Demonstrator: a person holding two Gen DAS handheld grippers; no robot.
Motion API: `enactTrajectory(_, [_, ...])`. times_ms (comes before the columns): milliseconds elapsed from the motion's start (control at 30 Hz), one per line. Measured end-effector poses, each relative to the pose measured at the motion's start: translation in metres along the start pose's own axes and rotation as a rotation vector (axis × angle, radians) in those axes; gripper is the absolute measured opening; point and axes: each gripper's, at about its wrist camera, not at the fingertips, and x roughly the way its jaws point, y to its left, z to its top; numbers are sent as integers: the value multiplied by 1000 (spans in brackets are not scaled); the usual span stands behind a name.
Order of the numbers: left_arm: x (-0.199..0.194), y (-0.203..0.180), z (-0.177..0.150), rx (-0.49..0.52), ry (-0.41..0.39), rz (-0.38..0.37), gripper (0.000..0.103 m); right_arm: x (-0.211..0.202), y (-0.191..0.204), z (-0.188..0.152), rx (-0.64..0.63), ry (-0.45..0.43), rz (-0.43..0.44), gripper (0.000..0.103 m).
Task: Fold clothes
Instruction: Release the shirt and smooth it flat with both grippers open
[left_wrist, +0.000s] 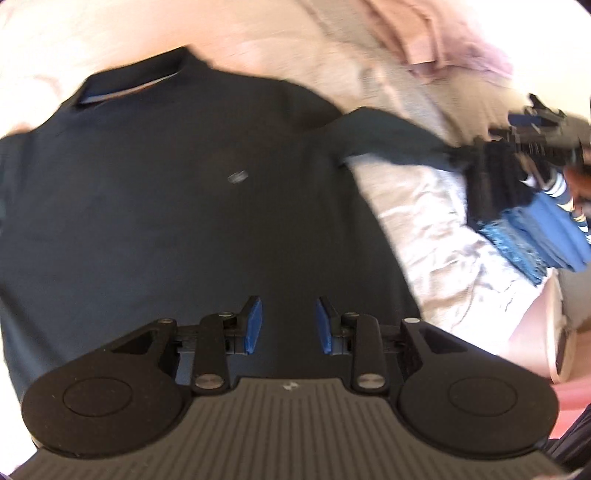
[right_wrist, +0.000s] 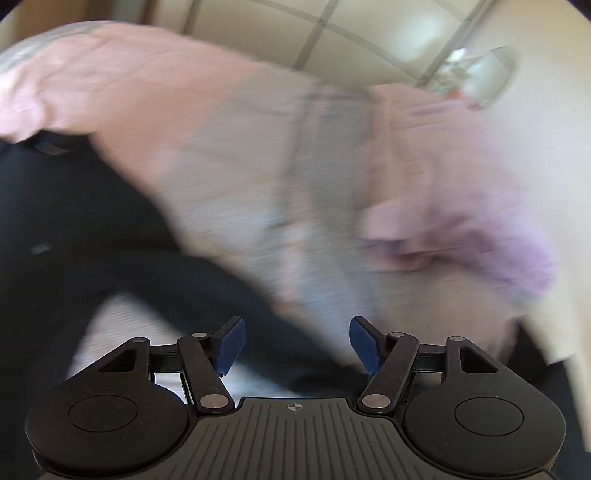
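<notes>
A pale pink bedsheet (left_wrist: 436, 229) covers the bed. On it a dark navy sweater (left_wrist: 184, 192) lies spread flat, collar away from the left camera, its sleeve (left_wrist: 388, 144) stretched out to the side. Folded blue clothes (left_wrist: 539, 236) sit near the bed's edge. The right gripper (right_wrist: 295, 343) stands wide, the blurred sleeve seemingly passing between its fingers. The left gripper (left_wrist: 288, 325) hovers over the sweater's hem, parted and empty.

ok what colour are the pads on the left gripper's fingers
Blue pads, clearest in the left wrist view.
</notes>
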Motion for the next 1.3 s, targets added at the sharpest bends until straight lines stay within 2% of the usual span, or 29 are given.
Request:
enactTrajectory(133, [-7,12,-13,-22,2,33,31,23,36,-13,73,66,178,66])
enactTrajectory(233, [-15,22,-21,-42,-14,79,33,26,42,-21,237,95,278,66])
enactTrajectory(367, [-36,33,-35,-79,-54,159,45,21,41,-27,443,121,373,66])
enactTrajectory(400, [-43,36,-38,-85,-66,184,46,17,42,-27,458,123,383,66])
enactTrajectory(500, [-64,47,-48,-100,-111,266,63,0,49,-24,492,114,390,67])
enactTrajectory(567, [-80,58,-56,-106,-138,309,68,-17,61,-24,507,96,375,72])
enactTrajectory(633, [-95,71,-65,-105,-159,336,73,-33,73,-24,521,78,360,85])
enactTrajectory(700, [-113,85,-75,-101,-191,355,79,-53,88,-24,537,59,348,87])
enactTrajectory(800, [-141,111,-93,-93,-232,330,80,-89,118,-23,557,34,305,95])
enactTrajectory(867, [-159,128,-105,-83,-251,312,83,-111,139,-23,582,12,284,96])
enactTrajectory(967, [-184,146,-122,-52,-270,305,86,-132,176,-21,637,-9,328,96])
enactTrajectory(1067, [-197,161,-128,-8,-269,305,86,-133,213,-3,586,-11,385,96])
enactTrajectory(1133, [-196,171,-120,44,-269,301,86,-128,236,15,523,-16,417,96])
enactTrajectory(1300, [-164,189,-61,240,-313,310,85,-83,267,76,287,-53,433,96])
